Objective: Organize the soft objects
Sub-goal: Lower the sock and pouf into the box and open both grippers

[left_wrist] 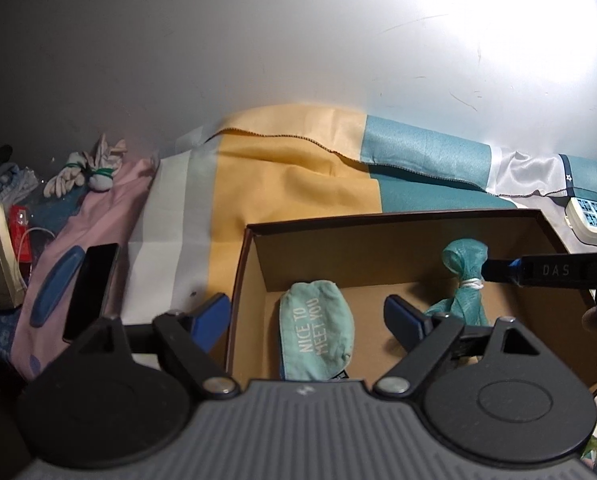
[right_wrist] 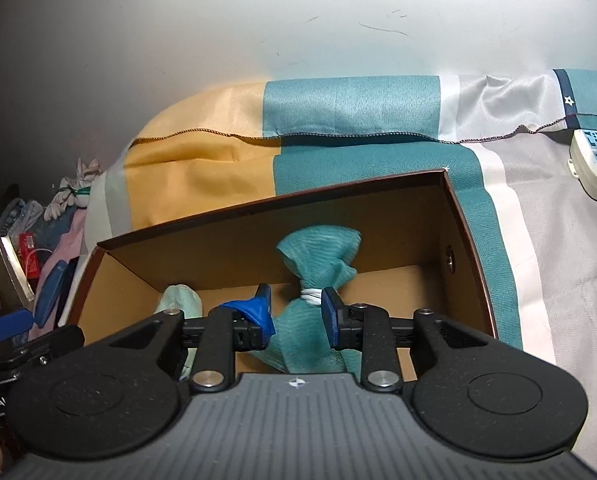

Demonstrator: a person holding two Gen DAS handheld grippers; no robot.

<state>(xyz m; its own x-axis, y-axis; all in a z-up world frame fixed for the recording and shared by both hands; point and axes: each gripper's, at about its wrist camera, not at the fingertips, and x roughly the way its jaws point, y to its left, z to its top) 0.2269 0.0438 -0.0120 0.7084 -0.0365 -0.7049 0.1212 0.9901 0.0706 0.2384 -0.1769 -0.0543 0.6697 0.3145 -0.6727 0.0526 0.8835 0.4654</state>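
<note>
1. Gripping the teal mesh bundle [right_wrist: 318, 256] at its white-tied neck, the right gripper [right_wrist: 296, 304] has its blue pads pressed in from both sides, inside the brown cardboard box [right_wrist: 468, 236].
2. The left gripper [left_wrist: 308, 312] stands with its jaws wide apart and nothing between them; one finger [left_wrist: 212, 314] is outside the box's left wall, the other over the box floor.
3. A mint sock printed "NICE TO MEET YOU" [left_wrist: 316, 336] lies on the box floor near the left wall, apart from the bundle.
4. The box sits on a striped cloth [left_wrist: 298, 176] of yellow, teal and white.
5. At far left a pale tied bundle [left_wrist: 94, 168], possibly gloves, lies by a pink fabric [left_wrist: 98, 216]; the view there is dim.
6. A white power strip [right_wrist: 594, 160] rests at the right edge.
</note>
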